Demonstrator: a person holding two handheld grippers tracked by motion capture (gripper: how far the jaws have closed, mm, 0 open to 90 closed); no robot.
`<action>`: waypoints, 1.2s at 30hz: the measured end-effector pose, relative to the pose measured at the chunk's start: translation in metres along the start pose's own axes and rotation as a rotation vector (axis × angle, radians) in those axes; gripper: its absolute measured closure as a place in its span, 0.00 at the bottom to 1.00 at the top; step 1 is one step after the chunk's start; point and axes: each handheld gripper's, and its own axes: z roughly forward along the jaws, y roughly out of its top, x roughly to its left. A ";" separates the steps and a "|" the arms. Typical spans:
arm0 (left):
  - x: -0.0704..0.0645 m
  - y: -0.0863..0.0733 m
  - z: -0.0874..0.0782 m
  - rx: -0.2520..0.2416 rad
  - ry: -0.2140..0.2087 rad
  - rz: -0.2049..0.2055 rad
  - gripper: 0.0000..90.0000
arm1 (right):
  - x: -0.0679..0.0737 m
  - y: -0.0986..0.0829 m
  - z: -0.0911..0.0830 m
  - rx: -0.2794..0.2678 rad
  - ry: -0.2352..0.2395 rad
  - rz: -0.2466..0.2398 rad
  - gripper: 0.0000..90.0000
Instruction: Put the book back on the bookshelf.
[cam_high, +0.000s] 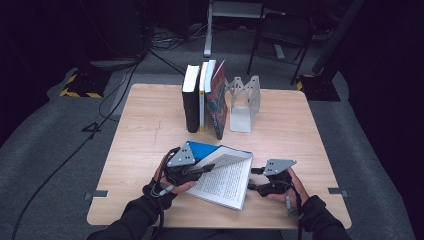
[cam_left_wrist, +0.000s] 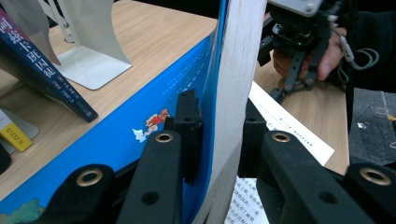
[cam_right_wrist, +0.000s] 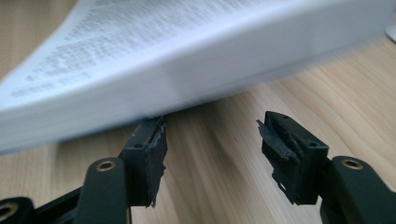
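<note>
Looking down from the high view, I see an open book (cam_high: 225, 180) lying low in the middle of the frame on the wooden desk (cam_high: 145, 130), its blue cover (cam_high: 202, 149) raised at the left side. The left claw (cam_high: 202, 169) sits at the book's left edge, gripping the lifted cover and a few pages, with the person's left hand (cam_high: 170, 186) behind it. The right claw (cam_high: 254, 179) rests just beside the book's right edge, held by the right hand (cam_high: 290, 187). Higher in the frame, a row of upright books (cam_high: 205, 97) leans beside a metal bookend (cam_high: 244, 102).

In the left gripper view, the left claw (cam_left_wrist: 219, 135) is clamped on the blue cover (cam_left_wrist: 116, 135) together with a thin stack of white pages (cam_left_wrist: 233, 84), which rises on edge through the middle of the frame. The bookend (cam_left_wrist: 88, 51) stands at the upper left, a leaning dark book (cam_left_wrist: 42, 74) just in front of it. The right claw (cam_left_wrist: 292, 86) appears in the upper right, near the printed page (cam_left_wrist: 289, 130).

In the right gripper view, the right claw (cam_right_wrist: 212, 144) stands wide apart, gripping nothing, low over the desk (cam_right_wrist: 219, 140). Its left-of-frame jaw sits right at the underside of the book's page block (cam_right_wrist: 187, 74), which stretches across the upper frame, blurred.
</note>
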 end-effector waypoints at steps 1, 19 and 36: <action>-0.001 0.000 0.000 0.003 0.003 0.001 0.84 | 0.004 0.003 0.002 0.009 0.005 -0.022 0.48; -0.003 0.009 -0.029 -0.065 0.035 0.033 0.85 | 0.020 0.049 -0.030 -0.289 -0.046 0.015 0.56; -0.010 -0.015 -0.056 -0.073 0.195 0.051 0.74 | 0.036 0.112 -0.019 -0.326 -0.122 0.013 0.56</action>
